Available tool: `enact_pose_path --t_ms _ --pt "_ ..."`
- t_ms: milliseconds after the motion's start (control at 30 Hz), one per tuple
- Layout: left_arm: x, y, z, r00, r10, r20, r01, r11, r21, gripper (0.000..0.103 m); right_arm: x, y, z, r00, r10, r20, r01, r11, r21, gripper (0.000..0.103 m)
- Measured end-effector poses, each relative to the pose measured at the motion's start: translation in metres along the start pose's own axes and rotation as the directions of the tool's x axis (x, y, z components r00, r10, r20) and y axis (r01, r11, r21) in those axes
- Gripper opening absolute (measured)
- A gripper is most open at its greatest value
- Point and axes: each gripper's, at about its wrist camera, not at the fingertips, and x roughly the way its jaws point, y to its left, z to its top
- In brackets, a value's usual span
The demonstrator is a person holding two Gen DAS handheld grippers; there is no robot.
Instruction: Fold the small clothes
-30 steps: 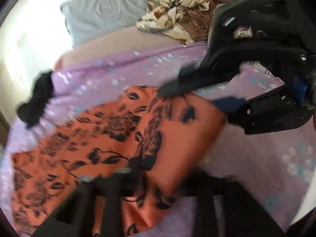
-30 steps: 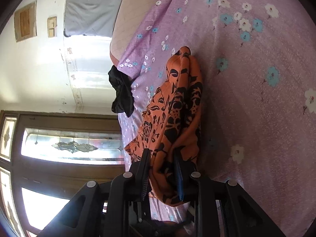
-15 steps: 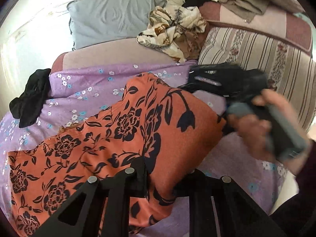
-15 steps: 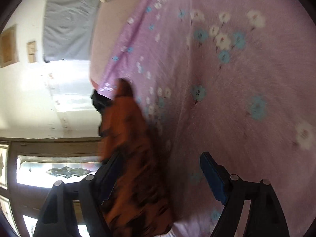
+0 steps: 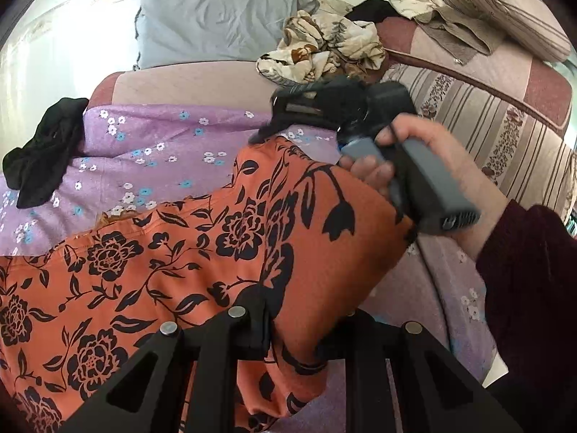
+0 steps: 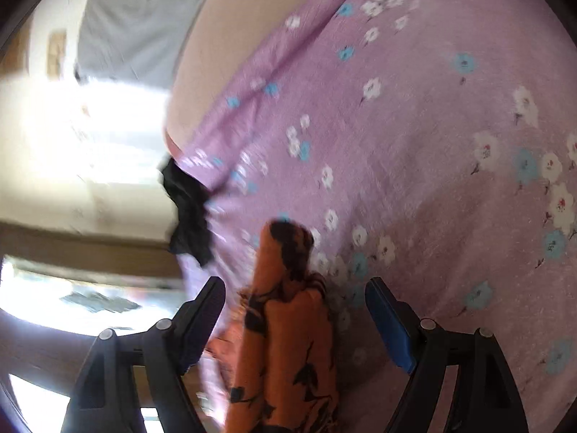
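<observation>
An orange garment with black flowers lies across the purple flowered sheet. My left gripper is shut on its near edge, which bunches between the fingers. A hand holds my right gripper over the garment's far corner. In the right wrist view a raised fold of the orange garment stands between the fingers of my right gripper. Neither pad touches it, and the jaws are closing a little from wide.
A black garment hangs at the sheet's left edge. Behind lie a grey pillow, a crumpled beige patterned cloth and a striped cushion. A dark sleeve fills the right side.
My right gripper let go of the orange fold, opened wide and pulled back over the sheet. My left gripper kept its grip, and the garment now spreads wider in its view.
</observation>
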Motion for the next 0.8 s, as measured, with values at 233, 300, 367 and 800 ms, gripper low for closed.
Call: enact_pose_path --t_ms 233,300,367,800 --pt "-0.03 0.027 -0.004 1.0 0.012 0.018 -0.01 0.994 -0.107 0.018 0.013 0.045 -0.028 0.998 -0.045 0.044 0.052 0.985 -0.166 0.018" --pt "-0.048 0.036 -0.008 0.998 0.034 0.049 -0.027 0.992 -0.121 0.018 0.01 0.07 -0.038 0.998 0.011 0.055 0.0 0.978 -0.207 0.018" --pt "-0.07 0.05 -0.014 0.995 0.059 0.074 -0.048 0.987 -0.153 0.018 0.011 0.096 -0.05 0.995 0.084 0.05 -0.07 0.969 -0.237 0.018" --pt "-0.152 0.22 -0.099 0.968 0.24 -0.067 -0.217 0.682 -0.698 0.021 0.187 0.262 -0.161 0.982 0.05 -0.183 -0.114 0.926 -0.36 0.018"
